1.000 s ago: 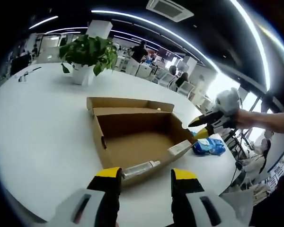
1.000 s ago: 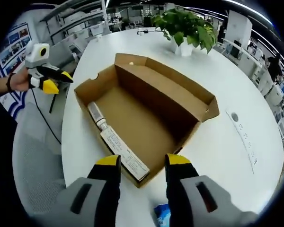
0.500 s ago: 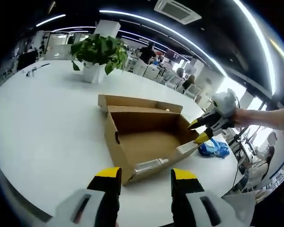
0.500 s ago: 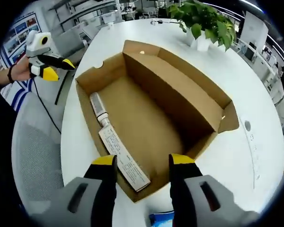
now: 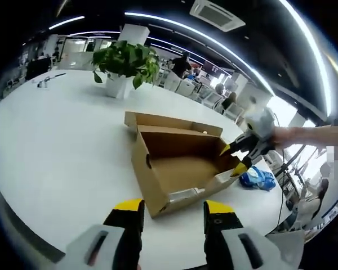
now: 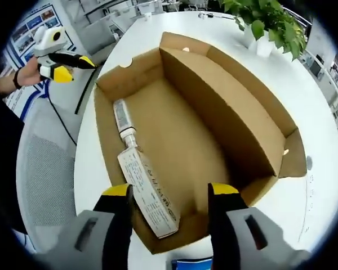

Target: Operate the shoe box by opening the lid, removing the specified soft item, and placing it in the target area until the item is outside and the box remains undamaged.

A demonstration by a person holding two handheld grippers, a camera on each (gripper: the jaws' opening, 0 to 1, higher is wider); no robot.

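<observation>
With both claws held wide and empty, the right claw (image 6: 170,194) over the open shoe box (image 6: 174,129) and the blue soft item (image 5: 258,178) on the table (image 5: 56,146) beside it, the near wall could be crushed by a careless descent.

Open office, white table (image 5: 56,146), potted plant (image 5: 125,64), ceiling light strips (image 5: 225,48), perhaps distant chairs.

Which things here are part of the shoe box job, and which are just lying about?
Job:
shoe box, lid open
blue soft item, on the table beside the box
left gripper
right gripper

Lying about:
potted plant
label strip and tube along the box's inner wall
table
</observation>
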